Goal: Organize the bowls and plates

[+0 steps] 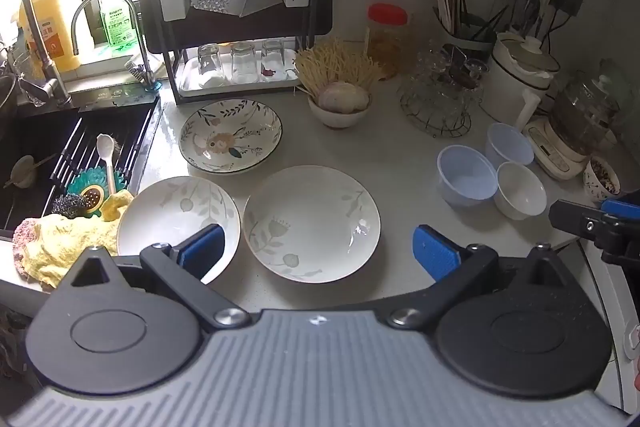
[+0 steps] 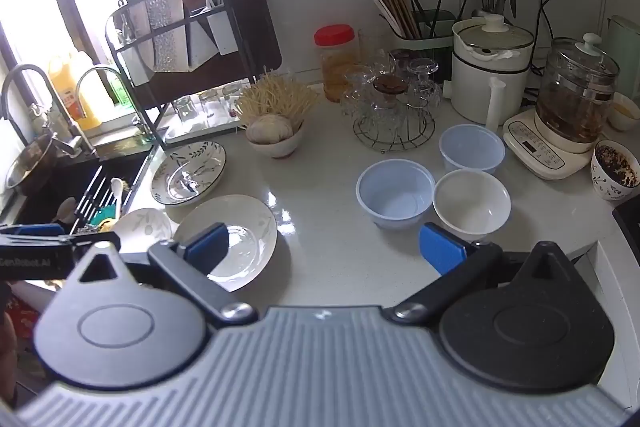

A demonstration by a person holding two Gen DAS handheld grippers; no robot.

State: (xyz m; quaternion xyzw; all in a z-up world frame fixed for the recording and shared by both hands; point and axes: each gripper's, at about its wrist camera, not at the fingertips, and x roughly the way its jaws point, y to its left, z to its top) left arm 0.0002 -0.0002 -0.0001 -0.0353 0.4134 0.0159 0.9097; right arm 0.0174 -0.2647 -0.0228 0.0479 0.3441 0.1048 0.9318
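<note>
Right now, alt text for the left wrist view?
Open blue-padded left tongs hover over a white stone counter above two pale leaf-print plates, one left and one right. A floral dark-rimmed plate sits behind; two pale blue plastic bowls and a white bowl cluster right.

A pale, glossy stone countertop carries three shallow ceramic plates — a dark-rimmed floral one nearest the sink, then two white leaf-patterned ones side by side. To the right cluster two pale blue plastic bowls and a small white ceramic bowl — touching or nearly so. Farther back stand a wire glass rack and a black dish rack.
</note>
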